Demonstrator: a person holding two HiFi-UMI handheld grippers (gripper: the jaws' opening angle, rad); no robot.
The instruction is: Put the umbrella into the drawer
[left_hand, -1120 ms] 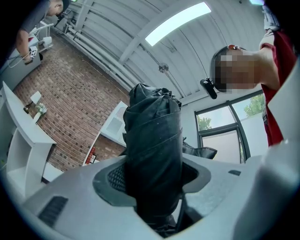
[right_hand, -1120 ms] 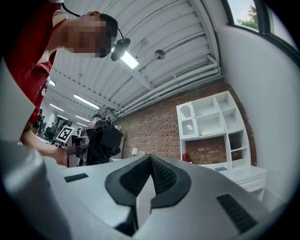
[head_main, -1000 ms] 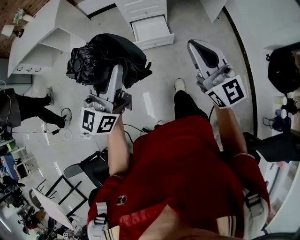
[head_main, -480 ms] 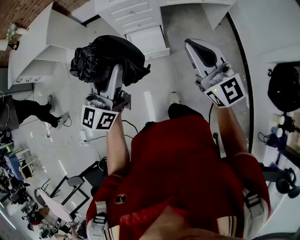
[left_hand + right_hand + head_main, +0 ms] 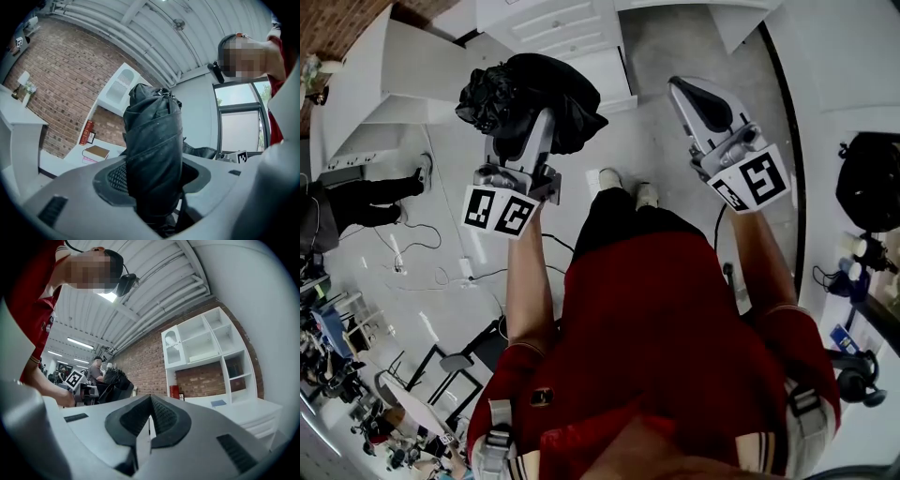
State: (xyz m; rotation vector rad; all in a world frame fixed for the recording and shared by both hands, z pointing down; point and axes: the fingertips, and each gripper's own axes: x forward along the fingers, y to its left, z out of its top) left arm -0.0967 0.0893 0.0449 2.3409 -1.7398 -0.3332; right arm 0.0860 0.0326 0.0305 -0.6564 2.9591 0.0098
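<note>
The folded black umbrella [image 5: 534, 94] sticks out ahead of my left gripper [image 5: 540, 114], which is shut on its bundled fabric. In the left gripper view the umbrella [image 5: 152, 150] stands up between the grey jaws of the left gripper [image 5: 154, 187]. A white drawer unit [image 5: 553, 23] stands on the floor just ahead. Its open bottom drawer [image 5: 614, 75] shows to the right of the umbrella and is partly hidden by it. My right gripper [image 5: 682, 89] is held out beside it, shut and empty; the right gripper [image 5: 150, 420] shows its pads meeting. From there the umbrella [image 5: 117, 378] appears at left.
A white shelf cabinet [image 5: 384, 75] stands left of the drawer unit. Another person's legs [image 5: 356, 197] and cables [image 5: 412, 253] are on the floor at left. A black bag [image 5: 872, 178] sits at right. A brick wall with white shelves [image 5: 206, 343] is ahead.
Both grippers and the view have moved toward the drawer unit. The umbrella, still held, now covers part of the open drawer. The right gripper has stayed shut.
</note>
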